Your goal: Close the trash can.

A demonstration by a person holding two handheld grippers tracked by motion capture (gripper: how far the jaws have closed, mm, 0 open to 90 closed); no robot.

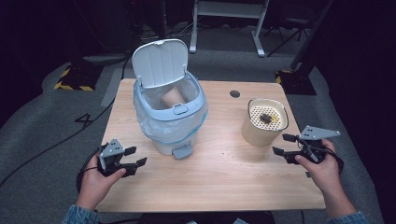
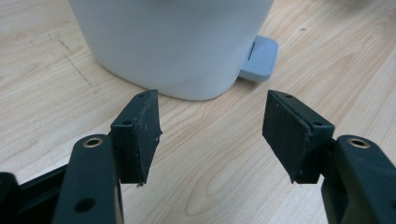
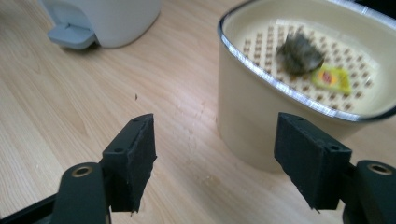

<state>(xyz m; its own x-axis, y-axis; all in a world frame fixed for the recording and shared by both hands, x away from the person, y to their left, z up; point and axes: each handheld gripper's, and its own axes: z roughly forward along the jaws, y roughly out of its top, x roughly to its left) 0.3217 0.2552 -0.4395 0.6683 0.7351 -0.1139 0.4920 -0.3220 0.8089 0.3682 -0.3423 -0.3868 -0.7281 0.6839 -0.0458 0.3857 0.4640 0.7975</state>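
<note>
A white pedal bin (image 1: 170,114) with a plastic liner stands on the wooden table (image 1: 219,172), its lid raised and a brown paper cup (image 1: 171,96) inside. Its blue pedal (image 2: 260,59) faces the front. My left gripper (image 1: 135,157) hovers open at the bin's front left, nothing between its jaws. A cream container (image 1: 264,122) with a perforated insert holds a dark clump (image 3: 299,52) and a yellow tag (image 3: 332,78). My right gripper (image 1: 283,144) stands open just right of and in front of that container, empty too.
A round cable hole (image 1: 235,94) sits in the table's far side. Bare wood lies between the bin and the container. Beyond the table are grey carpet, cables and a white desk frame (image 1: 229,18).
</note>
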